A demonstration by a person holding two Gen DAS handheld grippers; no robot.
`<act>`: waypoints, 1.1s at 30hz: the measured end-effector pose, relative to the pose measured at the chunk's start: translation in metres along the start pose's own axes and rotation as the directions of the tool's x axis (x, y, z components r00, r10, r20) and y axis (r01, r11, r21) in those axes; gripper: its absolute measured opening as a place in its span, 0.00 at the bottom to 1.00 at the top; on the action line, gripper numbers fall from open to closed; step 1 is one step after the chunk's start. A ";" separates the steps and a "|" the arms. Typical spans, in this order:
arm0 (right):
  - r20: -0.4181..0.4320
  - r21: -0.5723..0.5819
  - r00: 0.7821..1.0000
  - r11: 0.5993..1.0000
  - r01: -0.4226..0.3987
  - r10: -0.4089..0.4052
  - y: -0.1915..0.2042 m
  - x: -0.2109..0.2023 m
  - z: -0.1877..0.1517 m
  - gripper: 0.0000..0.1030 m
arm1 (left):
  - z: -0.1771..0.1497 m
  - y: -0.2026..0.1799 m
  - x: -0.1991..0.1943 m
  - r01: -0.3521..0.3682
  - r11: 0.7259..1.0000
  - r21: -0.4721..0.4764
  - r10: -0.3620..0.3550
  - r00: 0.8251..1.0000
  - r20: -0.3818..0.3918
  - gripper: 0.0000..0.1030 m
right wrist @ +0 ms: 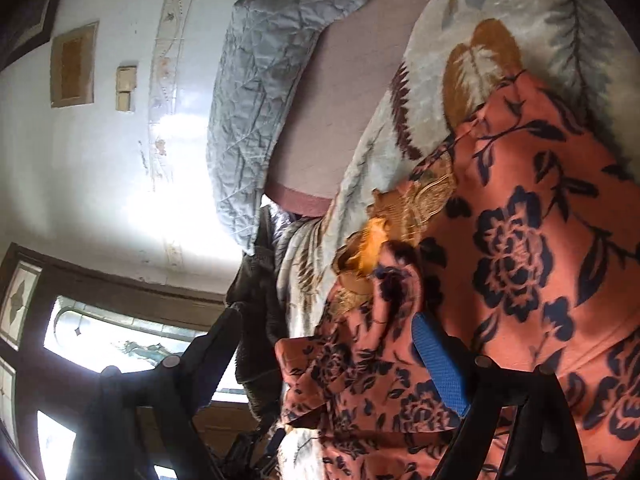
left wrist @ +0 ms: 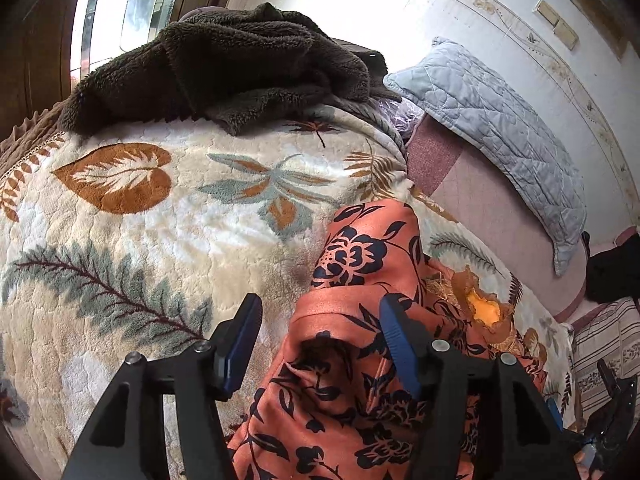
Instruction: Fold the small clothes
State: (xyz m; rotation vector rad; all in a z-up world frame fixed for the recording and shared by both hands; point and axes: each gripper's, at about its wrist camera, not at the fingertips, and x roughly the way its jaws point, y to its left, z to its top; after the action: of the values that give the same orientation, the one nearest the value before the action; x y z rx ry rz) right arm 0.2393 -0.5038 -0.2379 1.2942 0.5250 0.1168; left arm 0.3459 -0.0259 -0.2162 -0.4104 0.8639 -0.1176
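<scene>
Left gripper [left wrist: 320,334]: jaws stand apart, nothing clamped; a fold of the orange floral garment [left wrist: 360,360] rises between the two blue pads, its edge close against the right-hand pad, the left-hand pad clear of it over the leaf-patterned blanket [left wrist: 140,240]. Right gripper [right wrist: 332,354]: jaws apart, wide; a bunched corner of the orange floral garment [right wrist: 520,240] lies in the gap, just beside the blue pad, whether touching cannot be told, and the other finger is clear of the cloth. The garment lies on the blanket, running from the left gripper away toward a pink sheet [left wrist: 480,200]. Beyond the garment on that sheet leans a grey quilted pillow [left wrist: 500,128]. At the blanket's far end, well apart from the garment, sits a dark brown fleece heap [left wrist: 224,68].
</scene>
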 end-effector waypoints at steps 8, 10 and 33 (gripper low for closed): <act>-0.058 0.070 0.939 0.937 0.341 -0.338 -0.014 0.080 0.007 0.47 | 0.013 0.014 0.002 -0.041 0.999 -0.014 0.042 0.999 0.032 0.60; -0.018 0.109 0.922 0.916 0.386 -0.387 -0.027 0.086 0.013 0.43 | 0.017 0.020 0.000 -0.049 0.998 -0.026 0.050 0.998 0.040 0.60; 0.133 0.112 0.934 0.941 0.320 -0.333 -0.064 -0.094 0.023 0.10 | 0.008 0.002 0.005 -0.014 0.996 0.089 0.017 1.000 -0.025 0.60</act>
State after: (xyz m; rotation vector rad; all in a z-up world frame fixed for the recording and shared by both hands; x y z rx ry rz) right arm 0.1536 -0.5773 -0.2647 1.2726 0.6141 -0.2827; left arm 0.3546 -0.0233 -0.2157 -0.3195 0.8833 -0.1466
